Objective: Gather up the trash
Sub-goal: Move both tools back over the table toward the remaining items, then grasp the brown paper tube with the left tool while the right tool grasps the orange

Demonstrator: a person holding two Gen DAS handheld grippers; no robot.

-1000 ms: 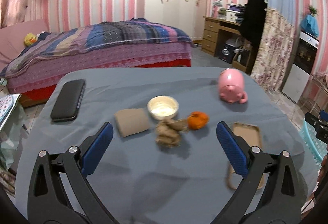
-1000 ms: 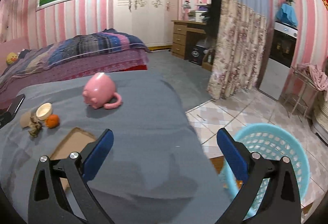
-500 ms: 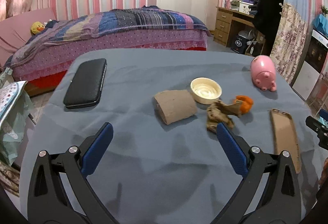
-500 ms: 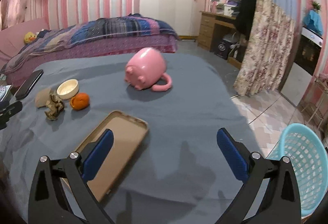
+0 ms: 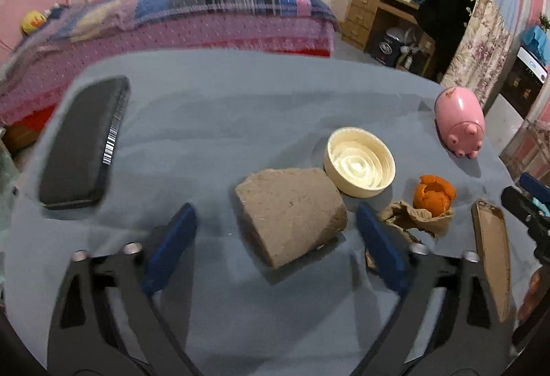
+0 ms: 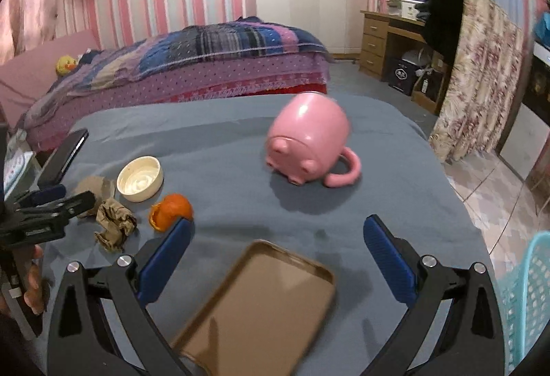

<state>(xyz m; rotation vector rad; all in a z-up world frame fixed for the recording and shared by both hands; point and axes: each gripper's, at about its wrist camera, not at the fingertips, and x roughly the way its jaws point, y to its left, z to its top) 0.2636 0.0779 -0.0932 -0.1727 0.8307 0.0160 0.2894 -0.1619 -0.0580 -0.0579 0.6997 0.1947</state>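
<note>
On the grey-blue cloth lie a flattened brown cardboard tube (image 5: 290, 216), a crumpled brown paper wad (image 5: 410, 219) and an orange peel (image 5: 433, 194). My left gripper (image 5: 275, 240) is open, its blue fingers either side of the cardboard tube. In the right wrist view the paper wad (image 6: 115, 224) and the orange peel (image 6: 171, 211) lie at left, with the left gripper's fingers (image 6: 51, 195) by the tube (image 6: 92, 188). My right gripper (image 6: 276, 257) is open and empty, above a tan phone case (image 6: 257, 307).
A cream shallow dish (image 5: 359, 167), a pink pig mug (image 5: 460, 122) on its side and a black flat case (image 5: 82, 142) share the table. A turquoise mesh basket (image 6: 529, 303) stands on the floor at right. A bed lies beyond the table.
My left gripper has moved forward and down until its fingers flank the cardboard tube. My right gripper has swung left over the table, toward the phone case and pig mug.
</note>
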